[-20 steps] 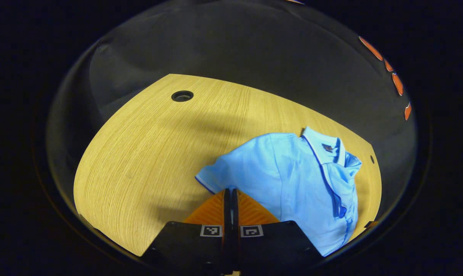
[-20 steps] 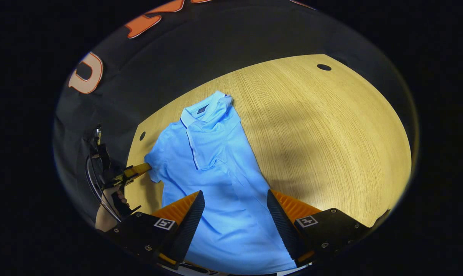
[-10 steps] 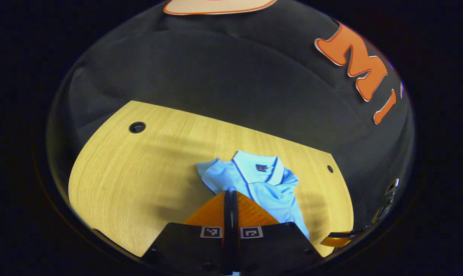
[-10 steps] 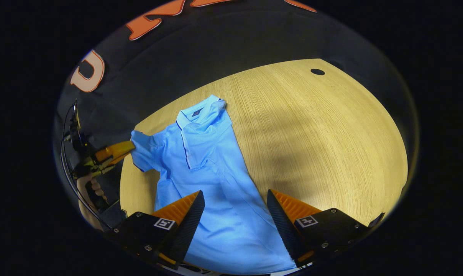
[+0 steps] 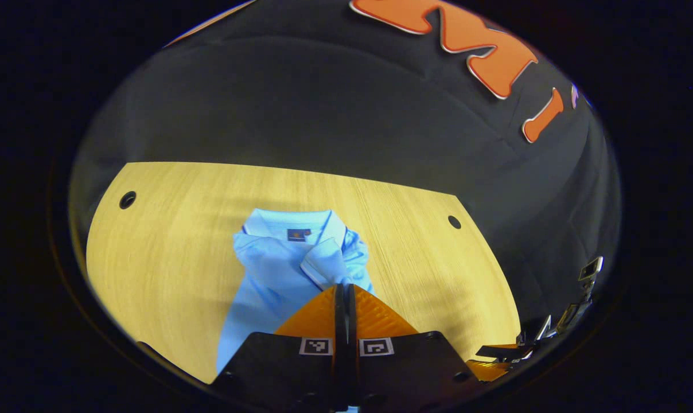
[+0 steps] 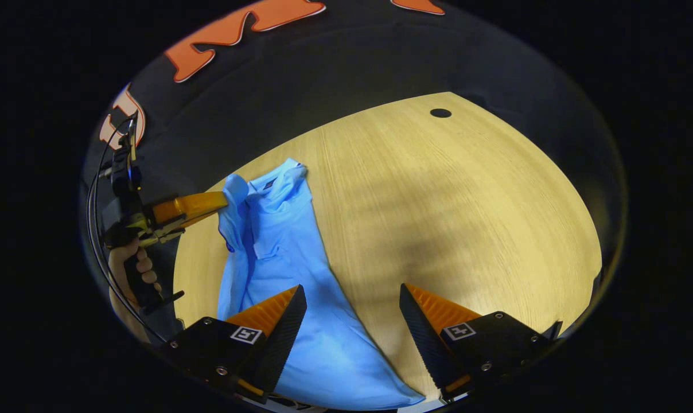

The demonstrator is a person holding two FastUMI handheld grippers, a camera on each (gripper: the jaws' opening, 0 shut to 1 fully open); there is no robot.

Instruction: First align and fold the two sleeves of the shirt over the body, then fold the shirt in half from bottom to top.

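A light blue polo shirt (image 6: 283, 252) lies lengthwise on the wooden table (image 6: 467, 218), collar (image 5: 292, 225) at the far end. My left gripper (image 5: 343, 287) is shut on the shirt's sleeve (image 5: 323, 267) and holds it lifted over the body, just below the collar. In the right gripper view the left gripper (image 6: 223, 201) shows at the left, pinching the raised sleeve (image 6: 232, 209), with a hand (image 6: 129, 267) on its handle. My right gripper (image 6: 352, 312) stands open above the shirt's lower part; its left finger is over cloth, its right finger over bare wood.
The table has round cable holes (image 5: 127, 199) (image 5: 454, 221) near its far corners. The black booth cloth rises right behind the far edge. Bare wood stretches to the right of the shirt in the right gripper view. The other gripper (image 5: 498, 358) shows at the low right of the left gripper view.
My left gripper has lifted the sleeve off the table and carried it inward over the shirt's body. The right gripper stayed open and shifted slightly to the right of the shirt.
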